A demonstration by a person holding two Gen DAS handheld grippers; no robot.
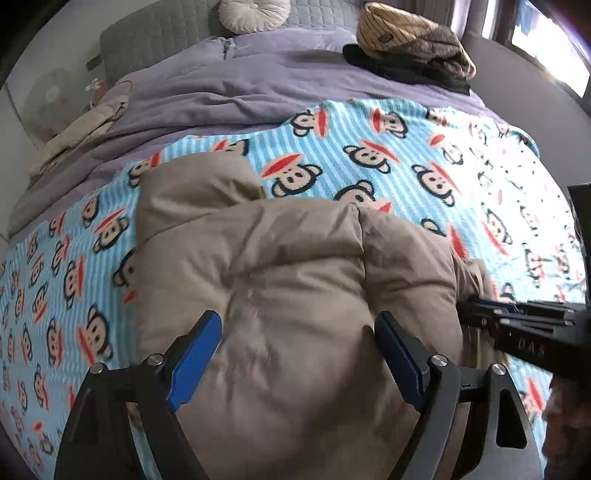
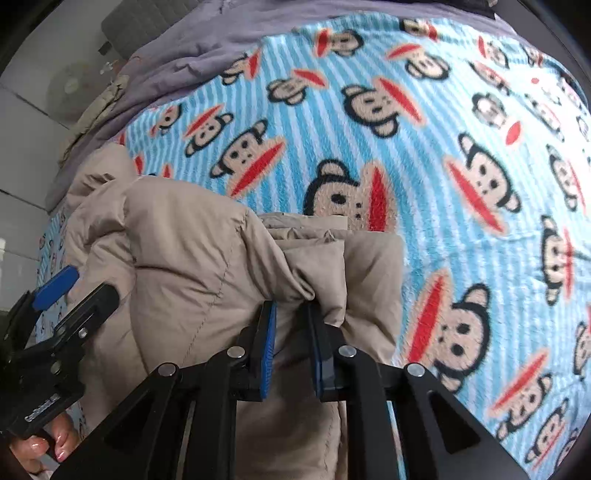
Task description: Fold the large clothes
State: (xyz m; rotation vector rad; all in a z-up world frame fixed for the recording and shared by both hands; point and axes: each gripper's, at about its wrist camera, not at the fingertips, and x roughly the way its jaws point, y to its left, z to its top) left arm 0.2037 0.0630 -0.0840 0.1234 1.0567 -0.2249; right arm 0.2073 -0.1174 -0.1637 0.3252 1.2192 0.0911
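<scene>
A beige puffer jacket (image 1: 295, 258) lies bunched on a blue striped monkey-print blanket (image 1: 351, 147) spread over a bed. In the left wrist view my left gripper (image 1: 298, 321) hovers over the jacket's near part, its blue pads wide apart and open, with fabric below the gap. My right gripper (image 2: 291, 325) is shut on a fold at the jacket's (image 2: 184, 240) right edge, with beige cloth pinched between the narrow blue pads. The right gripper (image 1: 476, 310) also enters the left wrist view from the right, at the jacket's side. Part of the left gripper (image 2: 62, 314) appears at the right wrist view's left edge.
A purple duvet (image 1: 221, 99) covers the bed's far half. On it sits a pile of folded clothes (image 1: 410, 40) at the back right, with a round cushion (image 1: 255, 13) by the grey headboard. A fan (image 1: 48, 99) stands left of the bed. Fingers of a hand (image 2: 44, 446) show low left.
</scene>
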